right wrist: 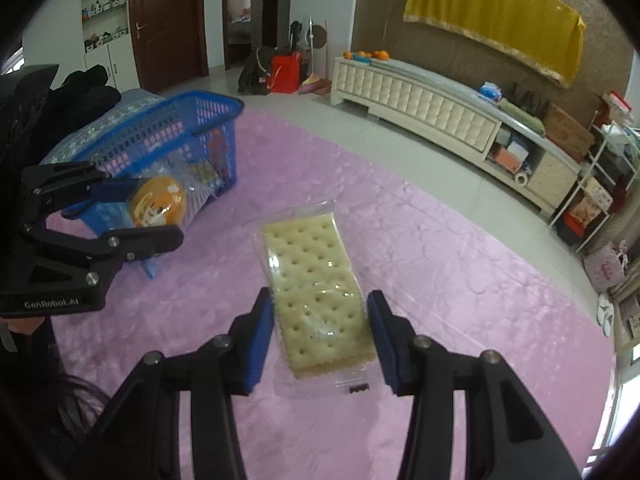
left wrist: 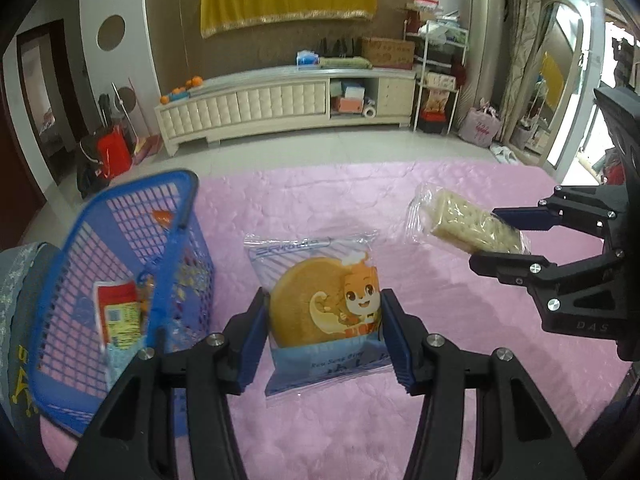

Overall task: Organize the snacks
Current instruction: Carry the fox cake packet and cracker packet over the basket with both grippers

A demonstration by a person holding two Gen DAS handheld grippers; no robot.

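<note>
In the left wrist view, the left gripper (left wrist: pixel 324 336) is closed part-way on a round cake packet (left wrist: pixel 320 312), its blue pads pressing the packet's two side edges; the packet hangs above the pink cloth (left wrist: pixel 400 360) rather than lying on it. The blue basket (left wrist: pixel 120 264) stands just to the left of the left finger, appearing tilted in this view, with its near rim close to the finger's outer edge; a red-and-yellow packet (left wrist: pixel 120 312) lies inside it. To the right, the right gripper (left wrist: pixel 496 236) enters from the frame edge and clamps one end of a cracker packet (left wrist: pixel 460 224), which projects leftward, clear of the cloth. Open pink cloth separates the two packets and extends to the far edge, where tiled floor (left wrist: pixel 360 140) begins before a cream cabinet (left wrist: pixel 280 104). In the right wrist view, the right gripper (right wrist: pixel 320 340) is likewise part-closed, pads bearing on the long edges of the cracker packet (right wrist: pixel 316 300). The left gripper (right wrist: pixel 152 216) sits at the left, holding the cake packet (right wrist: pixel 160 200) directly in front of the basket (right wrist: pixel 168 136). The cloth (right wrist: pixel 460 300) ahead and to the right is unobstructed up to its edge at the floor.
</note>
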